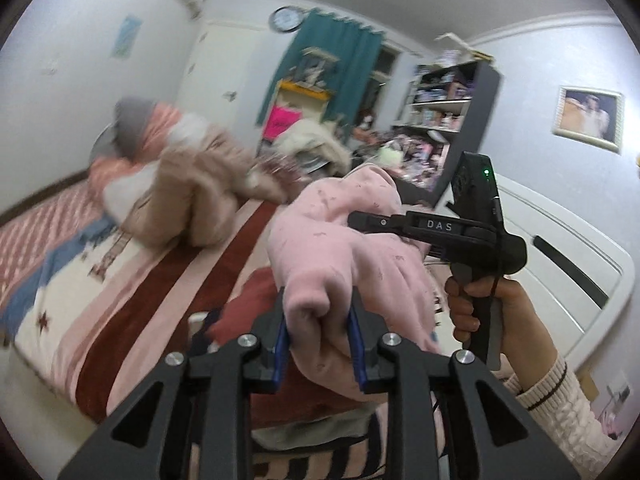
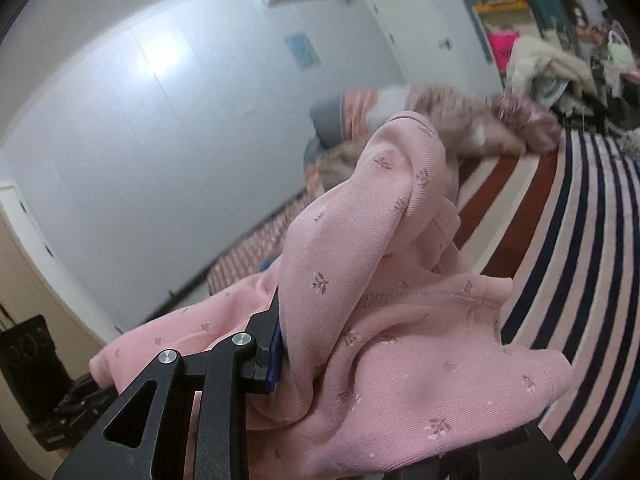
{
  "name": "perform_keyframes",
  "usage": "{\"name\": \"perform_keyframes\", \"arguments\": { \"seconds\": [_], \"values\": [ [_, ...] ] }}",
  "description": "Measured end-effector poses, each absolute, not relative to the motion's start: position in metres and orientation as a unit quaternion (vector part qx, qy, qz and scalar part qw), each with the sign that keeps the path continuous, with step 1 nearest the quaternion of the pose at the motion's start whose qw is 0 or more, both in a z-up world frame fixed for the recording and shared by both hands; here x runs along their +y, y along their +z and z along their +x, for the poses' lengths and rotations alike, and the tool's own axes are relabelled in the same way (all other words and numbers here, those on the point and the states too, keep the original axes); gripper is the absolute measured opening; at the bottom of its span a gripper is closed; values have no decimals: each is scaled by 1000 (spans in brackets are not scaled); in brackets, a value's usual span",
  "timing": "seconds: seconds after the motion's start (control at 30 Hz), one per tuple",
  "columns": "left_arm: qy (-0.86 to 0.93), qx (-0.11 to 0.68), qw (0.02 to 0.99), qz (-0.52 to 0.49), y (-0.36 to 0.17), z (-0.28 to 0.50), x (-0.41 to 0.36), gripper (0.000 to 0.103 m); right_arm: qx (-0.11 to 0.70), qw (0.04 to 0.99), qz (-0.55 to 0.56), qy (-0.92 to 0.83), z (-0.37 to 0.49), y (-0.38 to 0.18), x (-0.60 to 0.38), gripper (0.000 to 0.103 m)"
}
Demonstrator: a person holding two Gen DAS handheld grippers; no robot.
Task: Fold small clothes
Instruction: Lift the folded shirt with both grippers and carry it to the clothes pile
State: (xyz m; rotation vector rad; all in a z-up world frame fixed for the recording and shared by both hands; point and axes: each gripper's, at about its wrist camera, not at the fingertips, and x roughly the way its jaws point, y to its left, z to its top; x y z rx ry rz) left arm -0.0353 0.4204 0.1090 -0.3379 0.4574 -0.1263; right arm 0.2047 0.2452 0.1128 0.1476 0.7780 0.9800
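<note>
Above bed (image 1: pixel 132 280), bunched pink garment (image 1: pixel 344 240)

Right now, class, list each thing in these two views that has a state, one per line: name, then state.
pink garment: bunched, lifted off the bed, gripped at two places
left gripper: shut on a fold of the garment
right gripper: shut on the garment, as seen in the left wrist view
striped bedspread: spread flat on the bed
beige jacket: crumpled on the bed
</note>
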Motion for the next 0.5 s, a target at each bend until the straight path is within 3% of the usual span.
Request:
{"name": "perform_keyframes", "arguments": {
  "seconds": [0.33, 0.47, 0.5],
  "values": [
    [-47, 252, 947, -193, 70, -15, 443, 27, 431, 774, 59, 460, 235, 39, 278, 33],
    [-51, 248, 948, -192, 74, -13, 437, 29, 431, 775, 40, 460, 229, 39, 269, 50],
    [-50, 248, 949, -190, 76, -14, 435, 33, 430, 776, 36, 460, 228, 40, 267, 56]
  ]
}}
